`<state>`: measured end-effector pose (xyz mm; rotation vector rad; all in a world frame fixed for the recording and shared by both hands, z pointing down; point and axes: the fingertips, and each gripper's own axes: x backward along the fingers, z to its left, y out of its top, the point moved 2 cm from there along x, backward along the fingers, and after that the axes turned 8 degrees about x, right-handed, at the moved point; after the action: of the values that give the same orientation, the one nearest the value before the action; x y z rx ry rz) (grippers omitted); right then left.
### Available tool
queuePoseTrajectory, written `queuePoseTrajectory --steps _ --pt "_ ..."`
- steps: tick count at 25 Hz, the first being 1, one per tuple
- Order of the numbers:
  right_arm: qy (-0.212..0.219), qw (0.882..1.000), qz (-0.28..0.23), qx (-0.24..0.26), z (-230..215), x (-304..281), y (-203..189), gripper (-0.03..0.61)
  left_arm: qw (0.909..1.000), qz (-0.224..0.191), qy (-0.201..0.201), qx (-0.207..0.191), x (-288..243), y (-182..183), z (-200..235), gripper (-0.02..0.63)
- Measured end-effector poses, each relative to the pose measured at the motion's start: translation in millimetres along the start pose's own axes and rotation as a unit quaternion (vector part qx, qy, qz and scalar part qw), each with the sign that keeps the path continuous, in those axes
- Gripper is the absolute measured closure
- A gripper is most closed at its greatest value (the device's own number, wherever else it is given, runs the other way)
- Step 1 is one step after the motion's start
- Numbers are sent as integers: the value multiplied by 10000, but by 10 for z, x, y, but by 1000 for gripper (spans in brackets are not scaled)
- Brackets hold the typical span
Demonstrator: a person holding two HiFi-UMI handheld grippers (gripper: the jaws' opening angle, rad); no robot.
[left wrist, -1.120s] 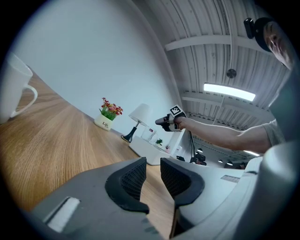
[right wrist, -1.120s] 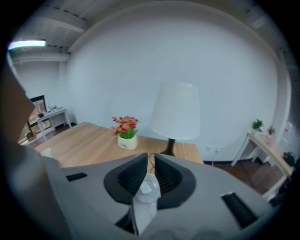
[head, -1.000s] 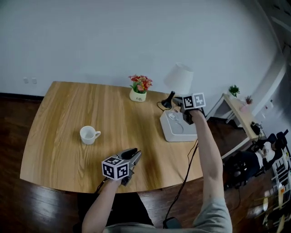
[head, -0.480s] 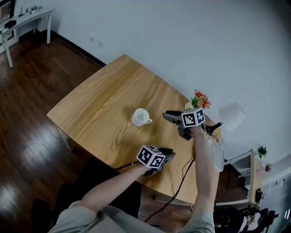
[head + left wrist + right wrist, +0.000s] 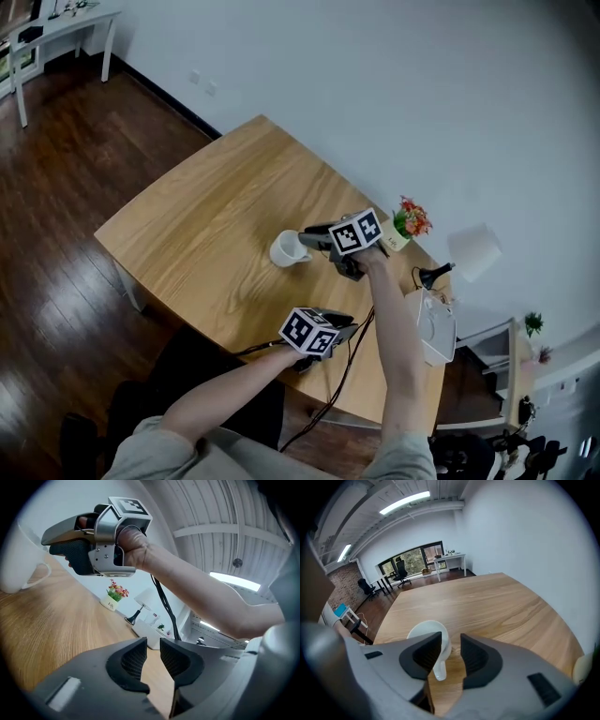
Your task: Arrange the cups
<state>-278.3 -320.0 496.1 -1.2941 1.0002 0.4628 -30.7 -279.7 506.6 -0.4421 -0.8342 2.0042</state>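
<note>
Cup [image 5: 286,249]: likely light, stiff, slick-glazed, breakable; grip at handle [image 5: 439,668]. Right claw [image 5: 310,234] closing, handle between its jaws, not yet pressed. Left claw [image 5: 346,322] slightly open, empty

Open-plan office or studio, loft type. Landmark: pale wooden table with rounded corners [image 5: 206,225].
- Under it: dark plank floor [image 5: 66,141].
- Beyond its far end: black swivel office chairs [image 5: 401,567], narrow white desk [image 5: 451,557], wide dark-framed window [image 5: 415,555], red brick wall [image 5: 340,590].
- Above it: long fluorescent ceiling strip lights [image 5: 404,502].
- At its wall-side edge: small white pot of red flowers [image 5: 405,225], white-shaded desk lamp [image 5: 473,251].
</note>
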Motion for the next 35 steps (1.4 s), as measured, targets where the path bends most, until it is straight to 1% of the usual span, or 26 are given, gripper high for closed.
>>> queuePoseTrajectory --steps 2,3,4,7,10,14,16,18,23,27,31,35 --pt "135 9998 7 -139 7 -68 -32 445 10000 -7 -6 2 17 -8 -3 534" --pt "239 9995 -27 -222 18 -92 -31 458 10000 -16 -6 7 25 -5 -2 534" --pt "340 9990 -62 -299 32 -111 -24 484 10000 -23 -4 12 31 0 0 534" --pt "473 9982 30 -362 62 -181 -35 488 10000 -32 9 20 30 12 9 534" --pt "415 9983 313 -260 86 -262 -78 489 10000 -35 -1 20 14 23 16 534" --pt "145 9979 614 -112 90 -310 -72 529 10000 -68 -3 27 42 42 14 534" --pt "17 9974 716 11 93 -317 -86 541 10000 -76 8 20 61 38 12 534" --pt "-71 9975 705 -11 69 -304 -112 540 10000 -72 5 -5 61 34 16 534" --pt "-367 9975 454 -401 -128 -135 -315 540 10000 -52 -8 -46 35 8 23 534" --pt "-556 9940 -66 -939 -303 265 -536 540 9999 -13 -6 -103 40 -7 21 534" --pt "-979 9837 -577 -1390 -414 899 -841 540 9999 15 -28 -157 72 0 17 534" --pt "-1360 9705 -955 -1746 -400 1534 -1271 540 9994 97 27 -322 121 -25 34 534"
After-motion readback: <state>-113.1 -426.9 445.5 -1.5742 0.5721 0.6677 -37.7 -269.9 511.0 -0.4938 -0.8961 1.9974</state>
